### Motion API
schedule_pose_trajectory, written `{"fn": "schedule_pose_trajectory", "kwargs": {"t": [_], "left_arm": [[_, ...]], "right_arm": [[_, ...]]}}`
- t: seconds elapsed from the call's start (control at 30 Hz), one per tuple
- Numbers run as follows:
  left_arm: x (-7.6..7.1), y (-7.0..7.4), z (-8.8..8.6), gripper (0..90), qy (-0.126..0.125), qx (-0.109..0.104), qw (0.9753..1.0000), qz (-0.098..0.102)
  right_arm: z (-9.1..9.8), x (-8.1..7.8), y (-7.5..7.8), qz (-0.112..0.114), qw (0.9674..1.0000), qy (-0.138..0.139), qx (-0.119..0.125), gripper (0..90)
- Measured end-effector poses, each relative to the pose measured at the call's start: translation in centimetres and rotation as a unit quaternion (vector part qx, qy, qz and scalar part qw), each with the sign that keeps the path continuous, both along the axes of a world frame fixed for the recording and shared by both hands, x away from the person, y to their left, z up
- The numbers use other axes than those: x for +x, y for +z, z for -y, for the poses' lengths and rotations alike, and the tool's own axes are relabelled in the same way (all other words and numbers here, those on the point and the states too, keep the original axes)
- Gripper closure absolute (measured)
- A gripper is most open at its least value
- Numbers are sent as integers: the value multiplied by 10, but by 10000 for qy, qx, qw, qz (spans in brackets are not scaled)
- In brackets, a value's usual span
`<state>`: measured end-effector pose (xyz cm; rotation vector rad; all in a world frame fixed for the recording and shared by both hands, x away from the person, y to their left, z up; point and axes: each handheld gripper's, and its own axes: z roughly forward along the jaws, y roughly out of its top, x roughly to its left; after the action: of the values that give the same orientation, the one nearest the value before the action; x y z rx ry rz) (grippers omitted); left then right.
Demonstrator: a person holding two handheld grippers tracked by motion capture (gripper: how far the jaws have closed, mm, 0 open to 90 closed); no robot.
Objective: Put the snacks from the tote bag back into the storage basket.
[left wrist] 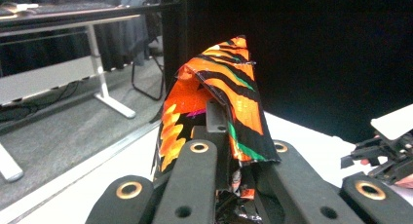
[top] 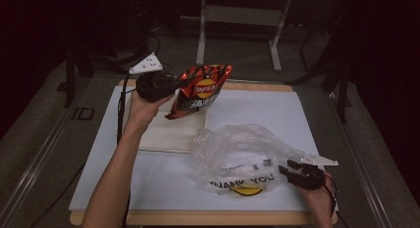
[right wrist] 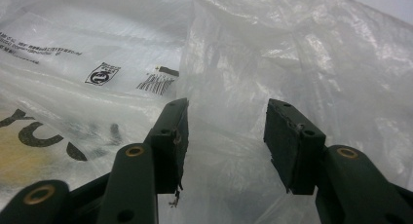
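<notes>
A crinkled orange, red and black chip bag (top: 200, 89) hangs in the air above the far left of the table. My left gripper (top: 176, 86) is shut on its left edge. In the left gripper view the bag (left wrist: 219, 92) rises folded from between my closed jaws (left wrist: 228, 156). A clear plastic shopping bag (top: 237, 151) printed "THANK YOU" lies crumpled at the front middle. My right gripper (top: 286, 169) sits low at its right edge, open. In the right gripper view the jaws (right wrist: 224, 136) stand apart with the bag's film (right wrist: 253, 58) just beyond them and nothing pinched.
A white sheet (top: 277, 109) covers the wooden table. A flat beige board (top: 166, 134) lies under the hanging chip bag. Dark floor and white desk legs (top: 200, 34) lie beyond the far edge. The right gripper (left wrist: 384, 153) shows at the right of the left gripper view.
</notes>
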<state>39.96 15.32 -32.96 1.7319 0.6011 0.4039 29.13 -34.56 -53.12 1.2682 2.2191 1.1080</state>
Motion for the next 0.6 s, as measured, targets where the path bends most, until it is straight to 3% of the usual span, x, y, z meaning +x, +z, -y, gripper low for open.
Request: {"fn": "schedule_pose_trajectory", "kwargs": {"t": [0.43,0.6], "left_arm": [[10,-19,-10,883,209,85,9993,-283],[14,-27,-9,881,209,228,9986,-418]], "right_arm": [[1,0,0,2,10000,-7,10,512],[0,0,0,-4,10000,5,-4,512]]}}
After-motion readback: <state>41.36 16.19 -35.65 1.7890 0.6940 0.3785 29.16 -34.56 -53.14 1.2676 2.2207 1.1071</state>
